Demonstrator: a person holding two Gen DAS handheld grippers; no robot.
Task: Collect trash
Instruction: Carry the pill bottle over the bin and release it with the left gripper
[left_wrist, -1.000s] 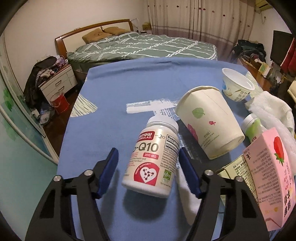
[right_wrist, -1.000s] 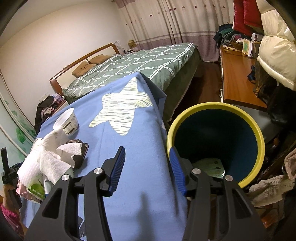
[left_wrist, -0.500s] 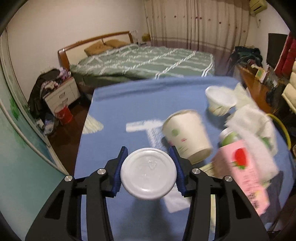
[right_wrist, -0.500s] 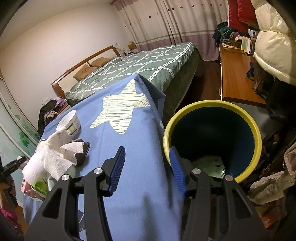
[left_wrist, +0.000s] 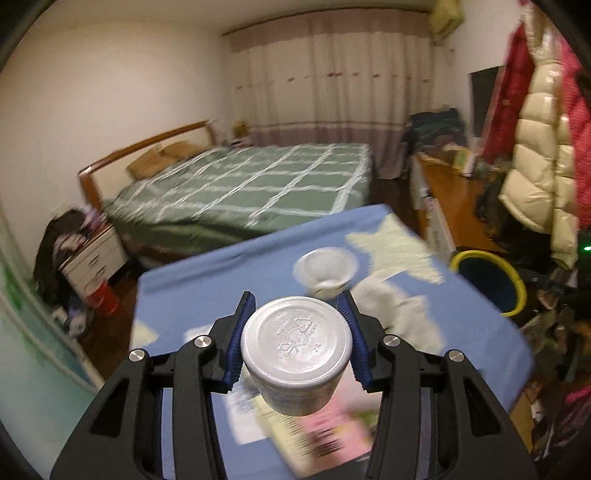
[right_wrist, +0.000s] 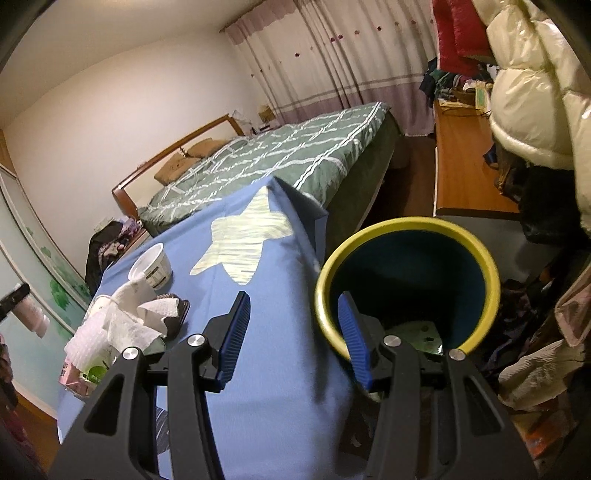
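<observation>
My left gripper (left_wrist: 297, 332) is shut on a white supplement bottle (left_wrist: 295, 341), held in the air above the blue-clothed table (left_wrist: 207, 288) with its base facing the camera. Under it lies a pink carton (left_wrist: 332, 424). A white cup (left_wrist: 327, 267) and crumpled tissue (left_wrist: 399, 310) sit further along the table. The yellow-rimmed bin (left_wrist: 487, 280) stands beyond the table's right edge. My right gripper (right_wrist: 293, 332) is open and empty, hovering where the table (right_wrist: 280, 369) meets the bin (right_wrist: 369, 236). The bottle (right_wrist: 31, 315) shows at the far left of the right wrist view.
The bin holds a pale green item (right_wrist: 417, 332) at its bottom. A bed (left_wrist: 251, 184) lies behind the table. A wooden desk (right_wrist: 461, 162) and hanging padded coats (right_wrist: 528, 110) crowd the right side. Clutter lies on the floor by the bin (right_wrist: 535, 369).
The left gripper closed on the bottle that lay on the table, lifted it and swung right, bringing the bin into its view. The right gripper drifted slightly and stayed open.
</observation>
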